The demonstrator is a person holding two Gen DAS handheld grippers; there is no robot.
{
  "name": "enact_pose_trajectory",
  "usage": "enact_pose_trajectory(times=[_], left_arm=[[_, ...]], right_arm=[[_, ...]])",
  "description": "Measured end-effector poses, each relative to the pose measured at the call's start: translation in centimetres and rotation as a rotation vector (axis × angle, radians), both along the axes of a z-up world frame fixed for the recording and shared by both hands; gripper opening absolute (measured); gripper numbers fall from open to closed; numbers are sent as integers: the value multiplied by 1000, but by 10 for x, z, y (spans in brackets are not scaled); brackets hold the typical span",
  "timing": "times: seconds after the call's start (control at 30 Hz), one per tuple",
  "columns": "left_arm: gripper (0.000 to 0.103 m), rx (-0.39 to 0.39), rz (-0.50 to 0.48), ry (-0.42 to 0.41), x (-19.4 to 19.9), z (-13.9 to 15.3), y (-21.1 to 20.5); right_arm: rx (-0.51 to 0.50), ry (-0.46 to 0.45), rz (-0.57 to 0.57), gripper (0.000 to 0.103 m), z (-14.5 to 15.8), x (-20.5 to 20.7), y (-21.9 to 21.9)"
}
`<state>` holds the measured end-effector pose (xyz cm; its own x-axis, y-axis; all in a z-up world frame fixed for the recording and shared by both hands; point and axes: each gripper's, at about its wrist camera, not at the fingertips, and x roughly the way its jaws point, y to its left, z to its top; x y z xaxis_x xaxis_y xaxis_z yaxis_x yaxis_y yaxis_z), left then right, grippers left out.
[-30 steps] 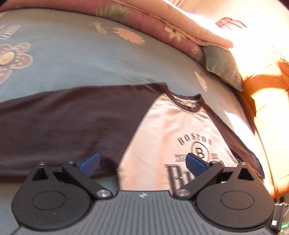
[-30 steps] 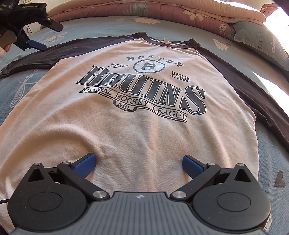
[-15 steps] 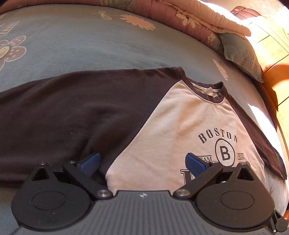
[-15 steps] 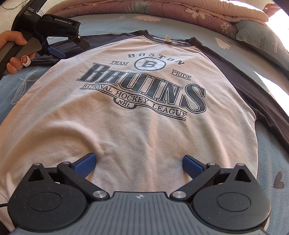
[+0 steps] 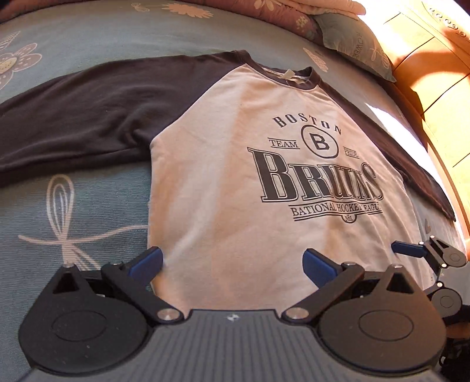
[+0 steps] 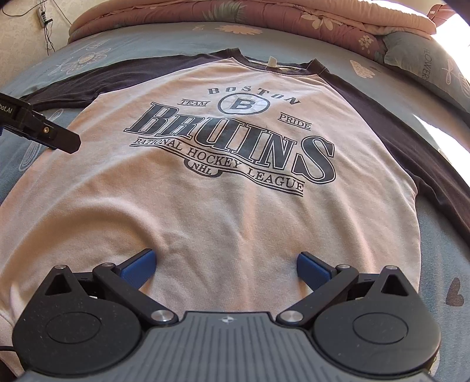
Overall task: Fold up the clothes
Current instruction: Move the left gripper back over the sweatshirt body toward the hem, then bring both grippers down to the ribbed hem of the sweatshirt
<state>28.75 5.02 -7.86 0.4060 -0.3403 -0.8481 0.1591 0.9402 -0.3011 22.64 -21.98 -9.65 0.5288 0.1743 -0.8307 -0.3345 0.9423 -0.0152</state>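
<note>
Boston Bruins raglan shirt [image 6: 223, 188] lies face up and spread flat on the blue floral bedsheet [image 5: 73, 205], collar toward the folded quilt [image 6: 264, 17] and pillow [image 6: 426, 61] at the head of the bed, both dark sleeves stretched out to the sides. Left gripper [image 5: 232, 261] hangs above the shirt's lower left side edge, jaws wide apart, nothing between them; one blue pad sits about over the edge where cloth meets sheet. Right gripper [image 6: 224, 266] is over the lower middle of the pale body, jaws also wide and empty. Judging by this, no fold is started yet; the first grasp is pending. Risks, as I read them: the left jaws straddle the side edge, so closing here might pinch bedsheet along with the shirt and drag the bedding up. The right gripper is over open fabric with no edge nearby, so a pinch there would likely take only the top layer or bunch the print area, giving a crooked fold. The left sleeve [image 5: 88, 117] already shows wrinkles near the armpit; lifting the body without managing it could leave it trailing or twisted under the fold. The grippers are near each other in the left view, so crossing paths is a collision hazard. Strong sun at the bed's right edge washes out the far sleeve [image 6: 417, 152].
</note>
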Motion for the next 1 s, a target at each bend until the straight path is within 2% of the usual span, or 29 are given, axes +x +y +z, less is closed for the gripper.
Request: enact_pose_trajectory(times=[0.13,0.2,0.3,0.37,0.43,0.57,0.63,0.7,0.77,0.83,1.0], left_arm=[[101,-70,-86,-4,-29,17,-18],[102,-73,-108,5,-45,13,-29],[101,-44,-59,57,-66,-11,-29],[102,-58,-35,-16,-84,-15,-22],[102,-68,9,-44,-95,-15,-17],[102,-23,39,-82,-107,-4,-25],[102,-20,75,-115,-112,4,-28],[102,-10,126,-135,-116,13,-31],[102,26,193,-135,-118,19,-31],[102,60,239,-150,-122,25,-30],[102,82,286,-165,-135,29,-29]], right_arm=[[-1,2,1,103,0,1,0],[-4,2,1,103,0,1,0],[-10,5,10,103,0,-2,-1],[-17,11,23,103,0,-7,-3],[-15,14,47,103,-1,-19,-11],[26,3,65,103,-2,-44,-36],[10,-15,74,103,2,-52,-40],[-22,-56,95,103,9,-55,-34],[9,-103,142,103,20,-54,-20],[87,-94,220,103,27,-50,1],[97,-82,310,103,16,-40,54]])
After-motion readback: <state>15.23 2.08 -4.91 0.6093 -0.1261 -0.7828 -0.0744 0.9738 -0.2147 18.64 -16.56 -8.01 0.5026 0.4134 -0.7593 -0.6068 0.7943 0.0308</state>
